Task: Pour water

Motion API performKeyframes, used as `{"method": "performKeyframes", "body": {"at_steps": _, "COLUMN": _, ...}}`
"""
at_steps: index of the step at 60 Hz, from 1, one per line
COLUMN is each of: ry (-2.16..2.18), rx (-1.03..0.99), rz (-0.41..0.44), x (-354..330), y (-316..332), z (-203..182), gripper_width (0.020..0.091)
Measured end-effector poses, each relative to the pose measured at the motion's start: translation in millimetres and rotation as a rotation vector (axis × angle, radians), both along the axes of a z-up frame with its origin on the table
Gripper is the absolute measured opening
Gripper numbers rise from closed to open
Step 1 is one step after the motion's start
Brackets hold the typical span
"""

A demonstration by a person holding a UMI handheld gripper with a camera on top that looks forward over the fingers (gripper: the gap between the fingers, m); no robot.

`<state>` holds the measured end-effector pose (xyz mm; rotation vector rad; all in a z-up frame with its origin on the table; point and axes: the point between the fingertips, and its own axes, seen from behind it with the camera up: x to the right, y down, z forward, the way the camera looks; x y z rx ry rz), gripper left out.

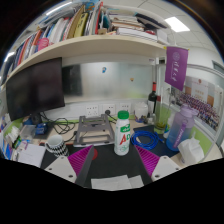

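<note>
Standing upright just ahead, white bottle [123, 134] with green cap, hand-held gripper [113, 160] wide open, empty.

One white bottle [123, 133] with a green cap stands on the desk [105, 150]. One dark bottle [153, 101] stands farther back. One monitor [35, 86]. One shelf [85, 48] overhead, its books too many and too packed to count. One purple banner [177, 66]. One clear jug [181, 128]. One striped cup [57, 146]. Two pink pads [148, 161] on the tongs [113, 160].
</note>
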<state>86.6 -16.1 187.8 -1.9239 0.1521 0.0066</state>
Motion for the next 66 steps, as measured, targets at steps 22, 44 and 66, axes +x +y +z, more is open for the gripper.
{"method": "performKeyframes", "body": {"at_steps": 22, "ry": -0.056, "rx": 0.093, "rz": 0.058, "x": 51, "y": 144, "z": -53, "gripper_width": 0.0811}}
{"method": "performKeyframes", "body": {"at_steps": 44, "ry": -0.075, "rx": 0.136, "rz": 0.110, "x": 45, "y": 180, "z": -65, "gripper_width": 0.0435}}
{"method": "performKeyframes", "body": {"at_steps": 66, "ry": -0.474, "rx": 0.027, "rz": 0.164, "x": 4, "y": 167, "z": -33, "gripper_width": 0.0368}}
